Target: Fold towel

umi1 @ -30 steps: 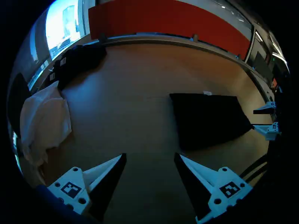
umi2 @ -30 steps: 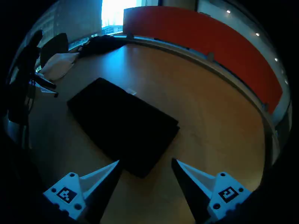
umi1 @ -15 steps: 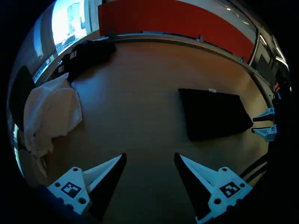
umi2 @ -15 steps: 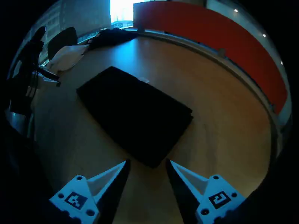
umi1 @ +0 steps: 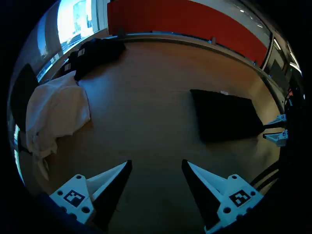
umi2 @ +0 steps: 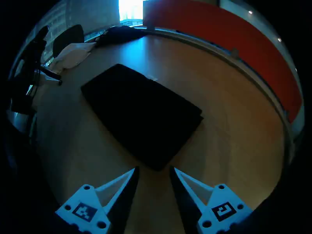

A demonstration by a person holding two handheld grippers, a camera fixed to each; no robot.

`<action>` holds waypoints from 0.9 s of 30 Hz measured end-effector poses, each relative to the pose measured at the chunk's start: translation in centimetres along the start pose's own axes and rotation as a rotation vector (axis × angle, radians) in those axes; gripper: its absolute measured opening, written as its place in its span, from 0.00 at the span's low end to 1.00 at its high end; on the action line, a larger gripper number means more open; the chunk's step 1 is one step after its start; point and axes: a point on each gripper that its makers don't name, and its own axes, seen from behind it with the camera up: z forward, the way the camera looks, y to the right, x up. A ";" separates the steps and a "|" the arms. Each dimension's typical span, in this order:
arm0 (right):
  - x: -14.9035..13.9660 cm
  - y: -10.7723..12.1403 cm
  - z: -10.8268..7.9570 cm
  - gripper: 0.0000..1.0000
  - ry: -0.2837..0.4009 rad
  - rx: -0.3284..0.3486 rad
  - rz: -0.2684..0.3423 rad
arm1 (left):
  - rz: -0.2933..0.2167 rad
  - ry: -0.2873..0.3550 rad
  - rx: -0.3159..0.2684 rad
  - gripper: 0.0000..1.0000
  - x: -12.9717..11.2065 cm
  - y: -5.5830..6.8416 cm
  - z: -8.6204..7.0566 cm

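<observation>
- Wooden table (umi1: 148,101), red panel (umi1: 187,19) along its far edge.
- Black towel (umi2: 142,117) lies flat on the table, folded into a rectangle.
- White cloth heap (umi1: 56,111) and dark heap (umi1: 97,52) sit at the table edge, well apart from the towel.
- Right gripper (umi2: 153,168) points at the towel's near corner, fingers a narrow gap apart; contact unclear.
- Left gripper (umi1: 156,162) is over bare table, fingers wide apart, holding nothing.
</observation>
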 end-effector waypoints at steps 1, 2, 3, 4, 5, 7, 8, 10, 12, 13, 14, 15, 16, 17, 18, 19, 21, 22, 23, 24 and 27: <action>0.0 0.0 0.0 0.56 0.000 0.002 -0.001 | 0.000 0.000 0.000 0.94 0.0 0.0 0.0; 0.0 0.0 0.1 0.52 -0.001 0.004 -0.003 | 0.000 0.000 0.001 0.94 0.0 0.0 0.0; 0.0 -0.1 0.1 0.48 0.000 0.005 -0.004 | 0.000 0.000 0.001 0.94 0.0 -0.1 0.0; 0.0 -0.1 0.1 0.48 0.002 0.005 -0.005 | -0.001 -0.001 0.001 0.94 0.0 -0.1 0.0; 0.1 -0.1 0.2 0.48 0.004 0.006 -0.005 | -0.001 -0.001 0.000 0.94 0.0 -0.1 0.0; 0.1 -0.1 0.2 0.48 0.006 0.009 -0.008 | -0.003 -0.001 -0.001 0.94 0.0 -0.1 0.0; 0.1 -0.1 0.2 0.48 0.006 0.012 -0.009 | -0.004 -0.001 -0.002 0.94 0.0 -0.1 0.0; 0.1 -0.1 0.3 0.46 0.005 0.015 -0.014 | -0.005 -0.002 -0.003 0.94 -0.1 -0.1 0.0; 0.0 -0.1 0.3 0.42 0.004 0.016 -0.019 | -0.005 -0.004 -0.002 0.94 -0.1 -0.1 0.0; 0.0 -0.1 0.4 0.40 0.004 0.015 -0.021 | -0.005 -0.004 -0.002 0.94 -0.2 -0.2 0.1; 0.0 0.0 0.4 0.40 0.004 0.014 -0.023 | -0.005 -0.004 -0.002 0.94 -0.2 -0.2 0.1; 0.0 0.0 0.4 0.39 0.005 0.013 -0.025 | -0.006 -0.005 -0.001 0.94 -0.2 -0.2 0.1; 0.0 0.0 0.4 0.37 0.005 0.013 -0.026 | -0.006 -0.005 -0.002 0.94 -0.2 -0.2 0.1; 0.0 0.0 0.5 0.33 0.006 0.013 -0.027 | -0.007 -0.006 -0.002 0.94 -0.2 -0.2 0.1; 0.1 0.0 0.5 0.29 0.008 0.013 -0.027 | -0.008 -0.006 -0.002 0.94 -0.3 -0.2 0.1; 0.1 0.1 0.5 0.26 0.010 0.013 -0.025 | -0.009 -0.007 -0.002 0.94 -0.3 -0.2 0.1; 0.3 0.1 0.5 0.21 0.013 0.013 -0.020 | -0.010 -0.008 -0.002 0.95 -0.3 -0.3 0.1; 0.3 0.1 0.5 0.20 0.015 0.014 -0.017 | -0.010 -0.008 -0.002 0.95 -0.3 -0.3 0.1; 0.4 0.1 0.5 0.18 0.016 0.016 -0.014 | -0.010 -0.009 -0.001 0.94 -0.3 -0.3 0.1; 0.4 0.1 0.5 0.15 0.018 0.016 -0.012 | -0.010 -0.009 -0.001 0.94 -0.3 -0.3 0.1; 0.6 0.2 0.5 0.05 0.025 0.010 -0.009 | -0.010 -0.009 -0.001 0.94 -0.4 -0.3 0.1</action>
